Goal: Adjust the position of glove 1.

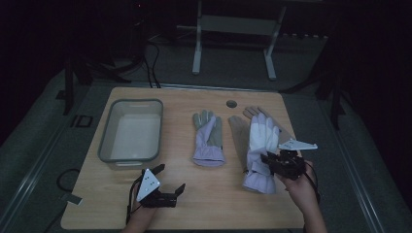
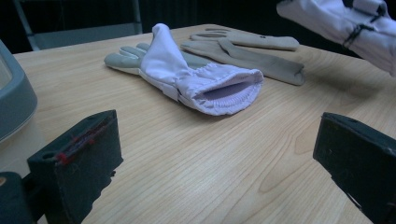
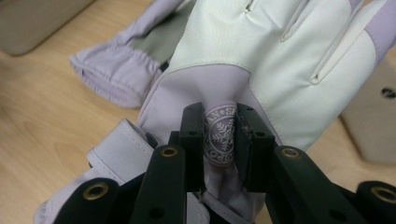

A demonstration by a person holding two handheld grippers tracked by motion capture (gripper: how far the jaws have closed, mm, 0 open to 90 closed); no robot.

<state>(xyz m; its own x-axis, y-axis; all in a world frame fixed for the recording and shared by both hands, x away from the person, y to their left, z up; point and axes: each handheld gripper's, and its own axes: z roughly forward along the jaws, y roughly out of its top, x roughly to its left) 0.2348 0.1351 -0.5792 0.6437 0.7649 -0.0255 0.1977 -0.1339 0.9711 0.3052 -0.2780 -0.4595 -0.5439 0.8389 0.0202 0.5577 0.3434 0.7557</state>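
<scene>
A white and lavender glove point(image 1: 262, 141) at the table's right is pinched in my right gripper point(image 1: 268, 160). In the right gripper view the jaws are shut on a fold of lavender fabric with a snowflake logo point(image 3: 220, 135) near the glove's wrist point(image 3: 219, 116). The left gripper view has this glove point(image 2: 345, 23) hanging above the table at the top right. A second lavender and grey glove point(image 1: 209, 138) lies flat mid-table, cuff toward me point(image 2: 219, 91). My left gripper point(image 1: 170, 177) rests near the front edge, open and holding nothing point(image 2: 219, 163).
A grey plastic bin point(image 1: 108, 141) stands at the table's left. A flat tan glove point(image 1: 237, 131) lies under and beside the held glove point(image 2: 247, 58). A round hole point(image 1: 231, 104) sits near the far edge. A metal stand point(image 1: 197, 48) is behind the table.
</scene>
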